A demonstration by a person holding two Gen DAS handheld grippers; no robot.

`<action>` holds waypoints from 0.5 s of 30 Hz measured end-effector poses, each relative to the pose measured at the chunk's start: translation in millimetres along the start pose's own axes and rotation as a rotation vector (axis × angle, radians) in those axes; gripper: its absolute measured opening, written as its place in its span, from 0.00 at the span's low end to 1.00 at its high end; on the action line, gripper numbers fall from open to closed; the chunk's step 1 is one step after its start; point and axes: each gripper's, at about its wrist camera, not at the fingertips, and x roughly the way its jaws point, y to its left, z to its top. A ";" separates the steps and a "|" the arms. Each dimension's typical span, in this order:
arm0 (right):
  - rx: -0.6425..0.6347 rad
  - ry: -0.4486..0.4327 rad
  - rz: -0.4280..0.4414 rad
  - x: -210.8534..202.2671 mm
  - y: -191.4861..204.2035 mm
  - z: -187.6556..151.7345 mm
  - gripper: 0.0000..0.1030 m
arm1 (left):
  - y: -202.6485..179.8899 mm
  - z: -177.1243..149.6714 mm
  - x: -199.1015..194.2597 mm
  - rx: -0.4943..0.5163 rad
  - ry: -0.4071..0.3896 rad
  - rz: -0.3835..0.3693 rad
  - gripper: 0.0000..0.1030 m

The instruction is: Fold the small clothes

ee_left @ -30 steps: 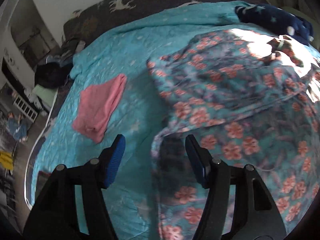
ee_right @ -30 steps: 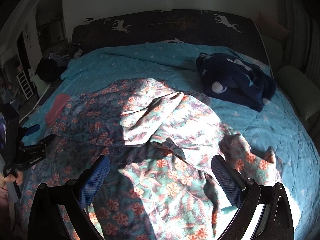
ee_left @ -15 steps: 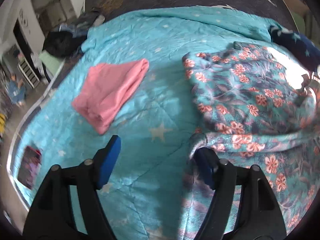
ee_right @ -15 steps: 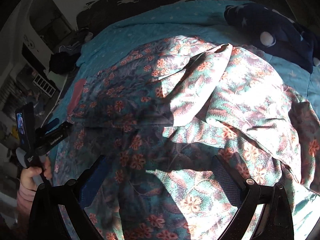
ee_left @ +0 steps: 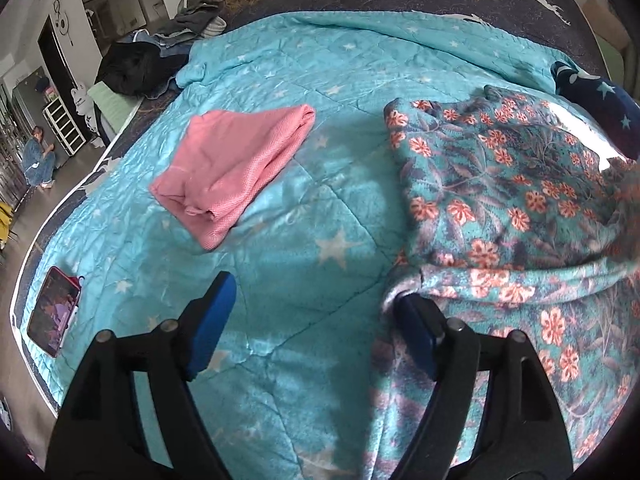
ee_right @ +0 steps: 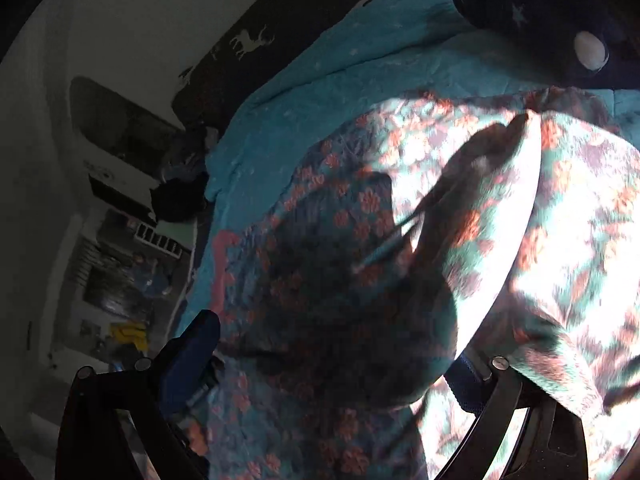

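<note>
A teal floral garment (ee_left: 512,208) lies rumpled on the right of the bed; it fills the right wrist view (ee_right: 400,280), partly sunlit and blurred. My left gripper (ee_left: 316,320) is open at its left edge, and a fold of the cloth drapes over the right finger (ee_left: 416,332). My right gripper (ee_right: 336,360) is open, low over the garment, and cloth hangs over its right finger (ee_right: 468,380). A folded pink garment (ee_left: 236,160) lies to the left on the quilt.
The bed has a turquoise star quilt (ee_left: 320,80). A navy star garment (ee_left: 596,104) lies at the far right, also in the right wrist view (ee_right: 552,12). A phone (ee_left: 54,316) lies near the left bed edge. Dark clothes (ee_left: 132,68) pile at the far left corner.
Both grippers dropped closer to the floral garment and swung left. Cloth came to lie over the right finger of each. Both stayed open.
</note>
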 end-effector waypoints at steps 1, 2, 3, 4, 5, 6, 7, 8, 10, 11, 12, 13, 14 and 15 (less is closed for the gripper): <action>0.034 -0.058 0.039 -10.8 0.3 9.4 1.00 | -0.8 -0.2 0.0 0.004 0.000 0.004 0.77; 0.057 -0.119 0.069 -24.1 1.2 17.0 1.00 | -1.9 -0.2 0.1 0.007 0.000 0.006 0.77; 0.063 -0.179 0.087 -39.0 3.3 22.3 1.00 | -2.3 -0.3 0.1 0.009 0.000 0.006 0.77; 0.052 -0.235 0.091 -55.1 6.6 25.2 1.00 | -2.1 -0.3 0.4 0.009 0.001 0.006 0.77; 0.029 -0.288 0.078 -71.6 10.3 25.6 1.00 | -1.9 -0.5 0.8 0.009 0.002 0.004 0.77; -0.001 -0.338 0.049 -86.3 14.9 24.0 1.00 | -2.3 -0.5 0.9 0.009 0.003 0.003 0.77; -0.030 -0.381 0.009 -100.4 17.7 21.2 1.00 | -2.5 -0.4 0.9 0.010 0.004 0.003 0.77; -0.051 -0.407 -0.035 -111.2 18.9 18.0 1.00 | -2.9 -0.4 0.7 0.012 0.002 0.005 0.77; -0.058 -0.380 -0.117 -117.8 15.1 12.9 1.00 | -5.1 -0.6 -0.2 0.021 -0.003 0.014 0.77; -0.048 -0.324 -0.135 -112.6 10.7 9.9 1.00 | -6.0 -0.5 0.0 0.025 -0.003 0.017 0.77; -0.029 -0.253 -0.121 -104.8 5.7 7.3 1.00 | -7.2 -0.5 0.1 0.030 -0.003 0.023 0.77; -0.005 -0.174 -0.081 -93.2 1.5 2.8 1.00 | -8.0 -0.6 -0.4 0.033 -0.004 0.027 0.77; 0.022 -0.094 -0.029 -82.9 -3.3 -2.2 0.96 | -8.3 -0.5 -0.6 0.034 -0.006 0.030 0.77; 0.051 -0.021 0.019 -66.9 -6.2 -8.5 0.94 | -8.3 -0.5 -0.7 0.036 -0.007 0.033 0.77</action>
